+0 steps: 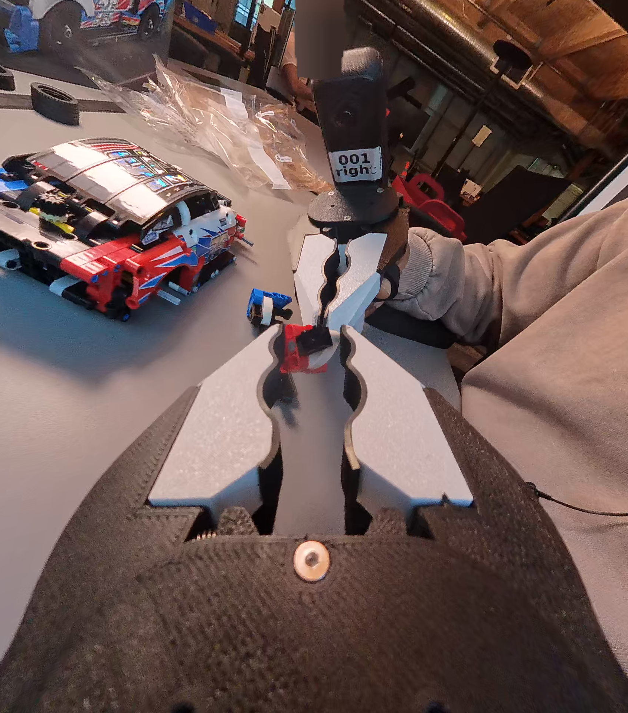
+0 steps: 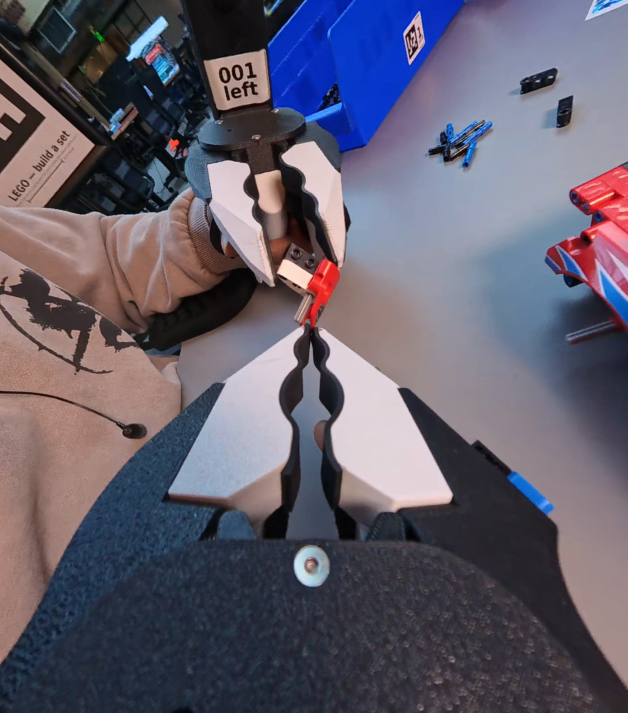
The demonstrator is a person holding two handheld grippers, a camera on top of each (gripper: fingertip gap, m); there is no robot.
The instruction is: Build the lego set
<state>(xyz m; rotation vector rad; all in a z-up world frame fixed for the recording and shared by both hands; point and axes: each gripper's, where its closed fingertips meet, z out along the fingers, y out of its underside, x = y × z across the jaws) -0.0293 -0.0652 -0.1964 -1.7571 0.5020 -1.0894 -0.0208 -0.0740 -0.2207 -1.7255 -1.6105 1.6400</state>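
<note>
**Two tongs meeting over a small red, white and black piece**

The left tongs point(image 1: 309, 339) are pinching a small sub-assembly point(image 1: 306, 347) of red, white and black bricks between their tips, holding it just above the grey bench point(image 1: 73, 405). In the right wrist view the same sub-assembly point(image 2: 310, 276) is showing a white block topped by a black one, a red connector on its side and a short grey pin sticking out towards the camera.

The right tongs point(image 2: 310, 331) are pressed almost together, their tips closing on a thin dark part at the lower end of the red connector; what exactly that part is cannot be told. The two tongs are pointing at each other, tip to tip.

The nearly built race car point(image 1: 112, 227), red, white and blue with a black roof, is lying on the bench to the left, well apart from the tongs. A small blue, white and black piece point(image 1: 266, 304) is lying between the car and the tongs. Loose black tyres point(image 1: 54, 102) and crumpled clear bags point(image 1: 220, 127) are lying farther back. In the right wrist view, blue and black pins point(image 2: 459, 142) are lying near a blue bin point(image 2: 366, 58).
</note>
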